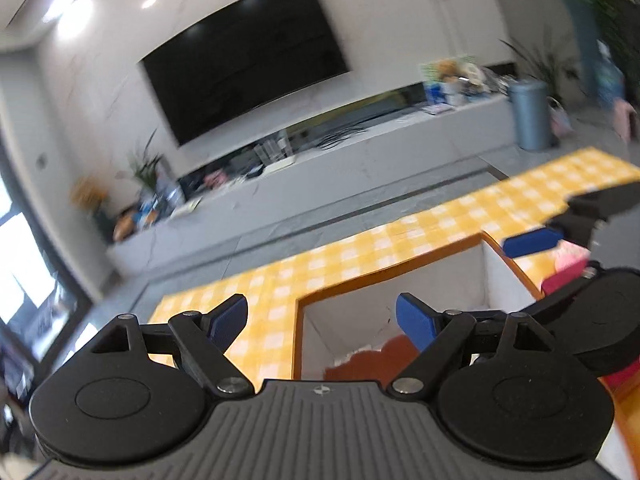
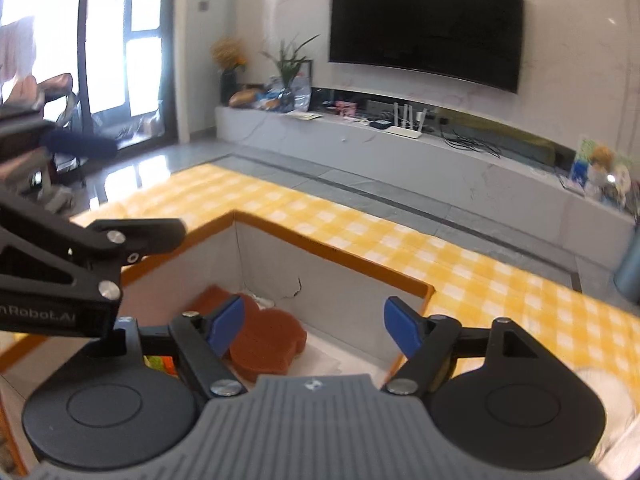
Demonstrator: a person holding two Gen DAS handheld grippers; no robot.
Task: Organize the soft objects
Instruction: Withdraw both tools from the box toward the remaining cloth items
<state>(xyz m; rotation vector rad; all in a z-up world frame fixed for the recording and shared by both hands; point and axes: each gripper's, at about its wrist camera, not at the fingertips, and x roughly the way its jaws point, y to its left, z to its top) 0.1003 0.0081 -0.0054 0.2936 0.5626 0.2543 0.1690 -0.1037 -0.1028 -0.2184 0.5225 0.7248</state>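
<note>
With the TV wall behind the yellow-checked worktop (image 2: 480, 280), I read this as between placements: both my left claw (image 1: 320, 320) and right claw (image 2: 314, 326) gape empty over the box (image 2: 332, 254) holding brown sponges (image 2: 268, 342), so next I fetch another soft piece.

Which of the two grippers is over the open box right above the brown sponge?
The right gripper: its open blue fingers frame the brown sponge in the box. The left gripper sits higher, off the sponge.
</note>
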